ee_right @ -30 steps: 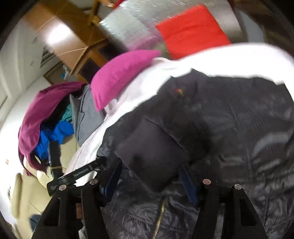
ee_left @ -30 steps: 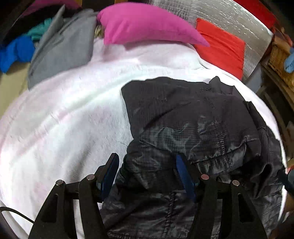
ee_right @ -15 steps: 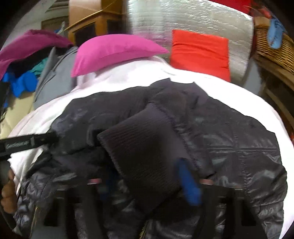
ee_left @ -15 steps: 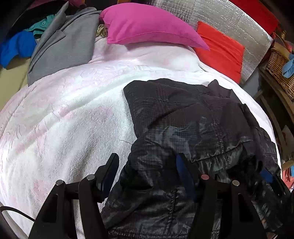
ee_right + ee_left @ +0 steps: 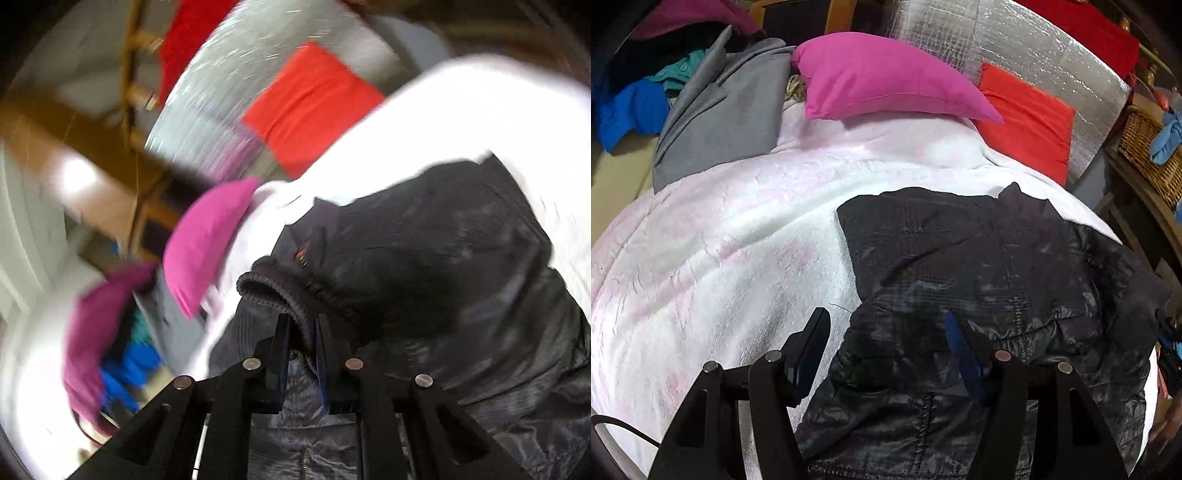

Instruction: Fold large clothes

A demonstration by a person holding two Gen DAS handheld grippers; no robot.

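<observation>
A black quilted jacket lies crumpled on the right half of a white fleece blanket. My left gripper is open above the jacket's near left edge, holding nothing. In the blurred right wrist view the jacket fills the lower right. My right gripper is shut on the jacket's dark ribbed knit cuff, which bunches up over the fingertips.
A magenta pillow and a red cushion lie at the head of the bed against a silver foil panel. A grey coat and a pile of blue and teal clothes lie at far left. A wicker basket stands at right.
My right gripper has closed on the ribbed cuff and swung sharply, tilting its view. My left gripper stays open and has drawn back slightly over the jacket's edge.
</observation>
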